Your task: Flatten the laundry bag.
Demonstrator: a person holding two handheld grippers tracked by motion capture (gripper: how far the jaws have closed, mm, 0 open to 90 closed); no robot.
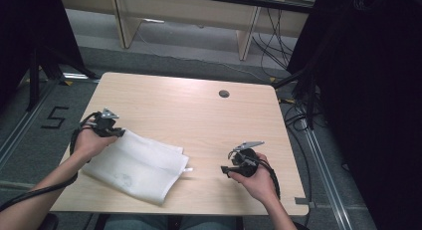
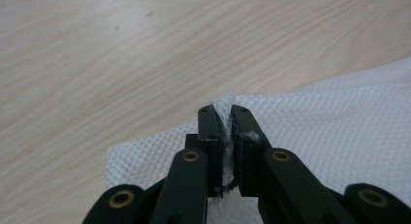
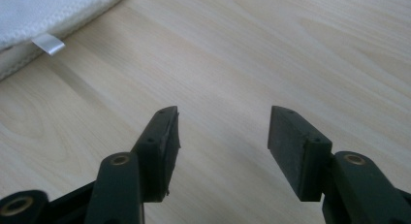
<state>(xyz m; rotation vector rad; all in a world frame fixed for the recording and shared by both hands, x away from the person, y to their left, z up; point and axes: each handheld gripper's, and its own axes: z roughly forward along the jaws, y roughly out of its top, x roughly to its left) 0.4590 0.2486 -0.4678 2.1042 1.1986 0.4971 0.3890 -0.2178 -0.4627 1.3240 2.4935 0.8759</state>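
The white mesh cloth (image 1: 137, 166) lies folded on the near-left part of the tabletop (image 1: 199, 115), and its far-left corner is pinched between the clamped left tongs (image 2: 222, 118); the right tongs (image 3: 223, 136) are held apart over bare wood right of the cloth, with nothing between them. Only a thin fold looks caught, so the mesh could be pulled free or bunched if lifted fast, and the folded layers could be dragged along. Nothing is seen in the way; a small white tag (image 3: 48, 43) sticks out at the cloth's right edge and a cable hole (image 1: 224, 93) sits at the far side.
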